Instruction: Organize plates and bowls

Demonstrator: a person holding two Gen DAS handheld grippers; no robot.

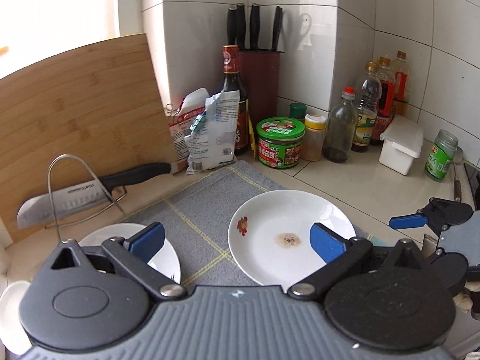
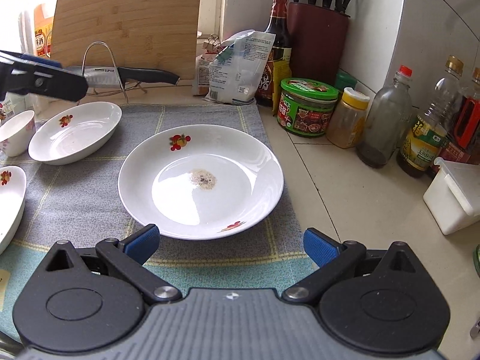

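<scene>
A round white plate (image 2: pixel 201 177) with fruit prints and a speckled stain in its middle lies on a grey checked cloth (image 2: pixel 75 198). My right gripper (image 2: pixel 232 246) stands open just before its near rim, nothing between the pads. To the left are an oval white dish (image 2: pixel 75 133), a small white bowl (image 2: pixel 16 133) and the edge of another dish (image 2: pixel 9 198). My left gripper (image 1: pixel 237 243) is open and empty above the cloth, one pad over the plate (image 1: pixel 288 219), the other over the oval dish (image 1: pixel 120 234). A pad (image 1: pixel 408 221) of the right gripper shows at the right.
A bamboo cutting board (image 1: pixel 78 114) leans at the back left, with a knife (image 1: pixel 75 198) in a wire rack before it. Bags, a dark sauce bottle (image 1: pixel 234 90), a knife block (image 1: pixel 261 78), a green jar (image 1: pixel 280 142), several bottles and a white box (image 1: pixel 400 145) line the tiled corner.
</scene>
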